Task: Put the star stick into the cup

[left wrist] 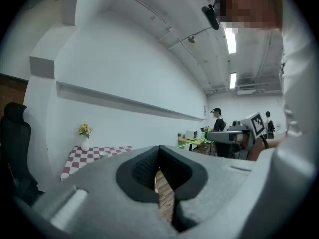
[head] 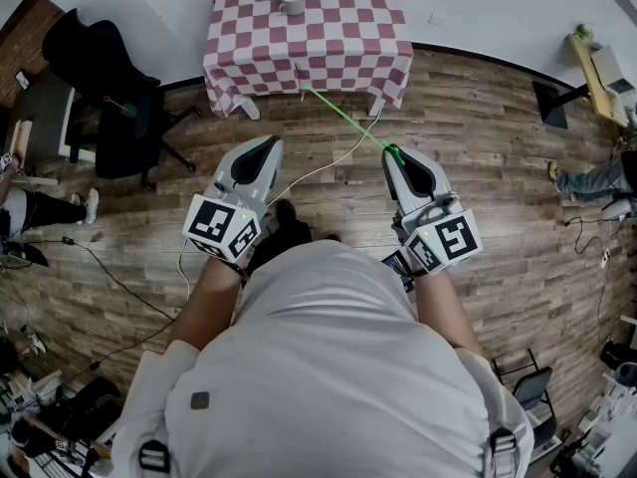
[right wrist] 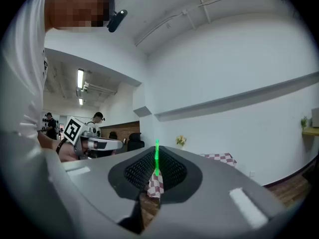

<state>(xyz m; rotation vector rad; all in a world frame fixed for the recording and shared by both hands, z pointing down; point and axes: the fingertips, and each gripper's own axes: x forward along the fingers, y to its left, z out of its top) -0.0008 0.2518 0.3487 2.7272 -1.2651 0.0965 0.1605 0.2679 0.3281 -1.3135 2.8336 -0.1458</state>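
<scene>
two fingers [right wrist: 172, 170] of the right gripper [right wrist: 156, 172] are closed narrow on the star stick [right wrist: 156, 156], a thin green rod that rises from between their black ribbed pads. in the head view the rod slants forward and to the left from that gripper toward the near edge of the counter [head: 338, 40], well short of the cup [head: 292, 2]. the left gripper [left wrist: 159, 158] has its fingers drawn almost together with nothing in them. only a slim slit shows between them, and floor planks show through it.

the counter wears a red and white checked cloth that hangs over its sides. the white cup stands on it near the far edge, and a white vase [left wrist: 84, 143] with yellow flowers stands further back, by the wall. the floor [head: 478, 127] is grey-brown wood plank, with a white cable [head: 328, 163] trailing across it. a black office chair [head: 100, 78] sits to the left of the counter, and the walls are plain white.

the vase is cut off by the top edge of the head view. the star end of the stick is too small to make out, and it is unclear whether its tip touches the cloth. other people show only in part at the room's edges.
</scene>
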